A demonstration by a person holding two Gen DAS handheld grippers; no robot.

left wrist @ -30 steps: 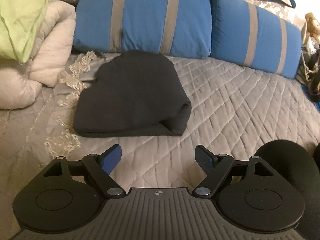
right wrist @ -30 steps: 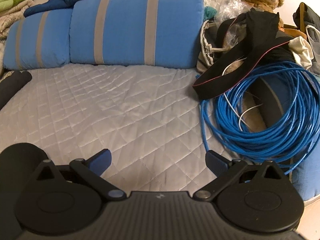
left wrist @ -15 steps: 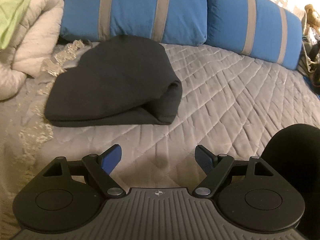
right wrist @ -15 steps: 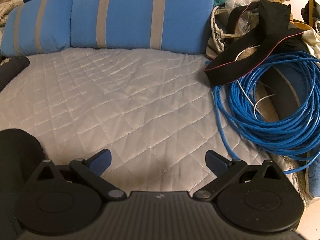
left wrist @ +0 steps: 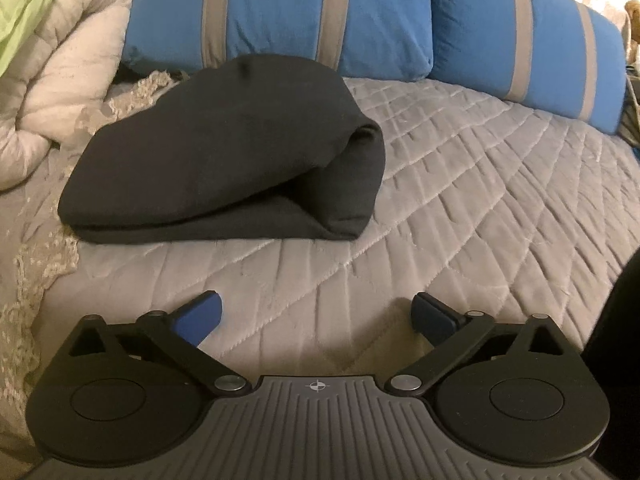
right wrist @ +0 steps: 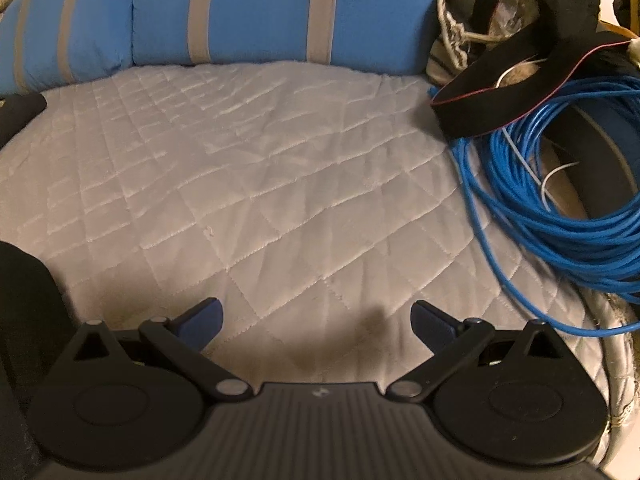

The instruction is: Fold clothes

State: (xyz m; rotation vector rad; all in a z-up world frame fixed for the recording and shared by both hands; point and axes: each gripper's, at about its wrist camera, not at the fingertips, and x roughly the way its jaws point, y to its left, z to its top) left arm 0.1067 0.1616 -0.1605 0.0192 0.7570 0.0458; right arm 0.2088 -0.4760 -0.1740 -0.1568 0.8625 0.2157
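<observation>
Item 1: black garment (left wrist: 224, 156), folded into a thick bundle, lying on the grey quilted bedspread (left wrist: 480, 208) of a bed. Far edge meets the blue pillow with grey stripes (left wrist: 280, 12); rolled fold faces right. Position relative to left gripper (left wrist: 318, 314): ahead and slightly left of the jaws, apart from them, with a strip of bare quilt between.

Item 2: left gripper, jaws spread wide, nothing between the blue pads (left wrist: 200, 316); held low over the bedspread.

Item 3: right gripper (right wrist: 316, 320), jaws likewise spread wide and holding nothing, over bare quilt. A dark edge at the far left of the right wrist view is probably the garment, well apart from these jaws.

Item 4: second blue striped pillow (left wrist: 528, 36), right of the first, along the head of the bed.

Item 5: white padded duvet (left wrist: 60, 80), bunched at left, with a light green cloth (left wrist: 24, 8) over it.

Item 6: coil of blue cable (right wrist: 560, 200), right side of bed, near a black strap (right wrist: 500, 100) and mixed clutter.
</observation>
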